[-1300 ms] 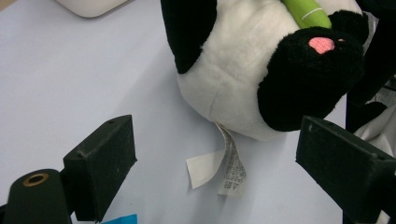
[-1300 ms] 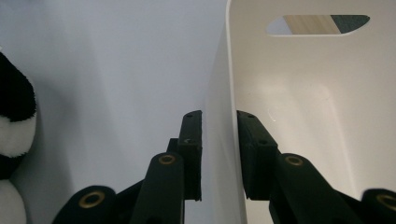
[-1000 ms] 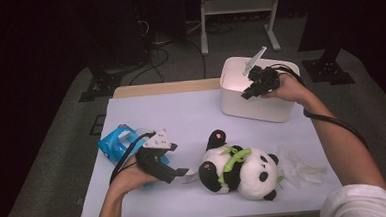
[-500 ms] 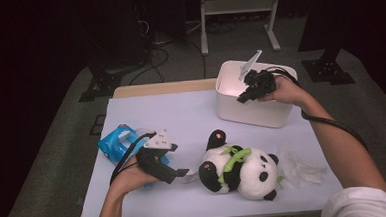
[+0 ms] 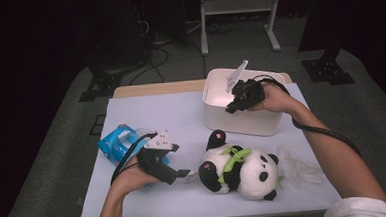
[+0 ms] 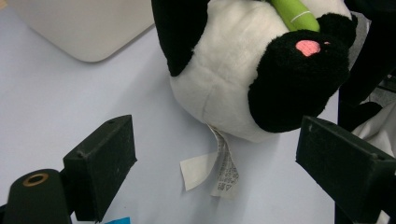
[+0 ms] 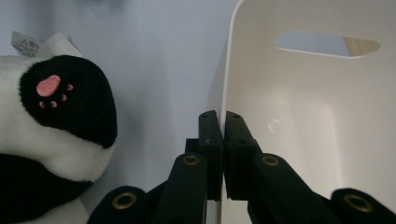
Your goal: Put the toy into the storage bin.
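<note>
The right gripper [image 5: 229, 107] pinches the near wall of the white plastic bin [image 5: 215, 90], with one jaw inside and one outside. The bin sits at the far right of the pale table [image 5: 171, 114]. The left gripper [image 5: 180, 174] rests low at the near left, its jaws wide and holding nothing. Just to its right lies the black and white plush panda [image 5: 239, 168], with its white paper tag [image 6: 219, 170] lying between the wide jaws. A blue packet [image 5: 115, 142] lies to the left of that hand.
</note>
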Tool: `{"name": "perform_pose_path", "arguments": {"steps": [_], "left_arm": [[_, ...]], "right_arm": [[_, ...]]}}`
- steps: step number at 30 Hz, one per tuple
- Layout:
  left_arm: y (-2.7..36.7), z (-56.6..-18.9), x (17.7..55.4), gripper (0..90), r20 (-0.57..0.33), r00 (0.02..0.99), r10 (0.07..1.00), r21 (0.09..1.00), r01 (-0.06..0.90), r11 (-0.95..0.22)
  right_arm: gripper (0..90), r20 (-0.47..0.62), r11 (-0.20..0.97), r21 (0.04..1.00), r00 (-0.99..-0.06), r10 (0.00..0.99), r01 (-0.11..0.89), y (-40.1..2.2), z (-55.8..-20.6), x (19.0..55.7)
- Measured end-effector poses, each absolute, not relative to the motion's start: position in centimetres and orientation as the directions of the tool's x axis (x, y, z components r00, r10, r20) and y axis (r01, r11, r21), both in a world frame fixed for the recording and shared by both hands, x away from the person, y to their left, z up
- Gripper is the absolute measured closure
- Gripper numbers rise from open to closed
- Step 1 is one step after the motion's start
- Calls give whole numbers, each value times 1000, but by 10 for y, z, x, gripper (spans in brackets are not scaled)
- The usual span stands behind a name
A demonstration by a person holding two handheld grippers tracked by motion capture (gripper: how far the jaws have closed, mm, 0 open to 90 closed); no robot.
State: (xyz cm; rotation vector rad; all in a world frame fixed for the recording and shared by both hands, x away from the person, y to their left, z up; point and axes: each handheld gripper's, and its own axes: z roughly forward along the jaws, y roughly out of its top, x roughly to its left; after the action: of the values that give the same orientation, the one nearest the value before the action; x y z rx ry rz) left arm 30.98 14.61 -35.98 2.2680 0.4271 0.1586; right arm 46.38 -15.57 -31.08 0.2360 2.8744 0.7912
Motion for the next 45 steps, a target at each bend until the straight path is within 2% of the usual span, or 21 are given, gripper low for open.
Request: {"name": "perform_pose_path", "arguments": {"steps": [45], "left_arm": [[143,-360,305,106,-22,940,339,739,244,-628]], "right_arm": [[858,-98,848,529,-995,32,-25,-117,-312,418]]}}
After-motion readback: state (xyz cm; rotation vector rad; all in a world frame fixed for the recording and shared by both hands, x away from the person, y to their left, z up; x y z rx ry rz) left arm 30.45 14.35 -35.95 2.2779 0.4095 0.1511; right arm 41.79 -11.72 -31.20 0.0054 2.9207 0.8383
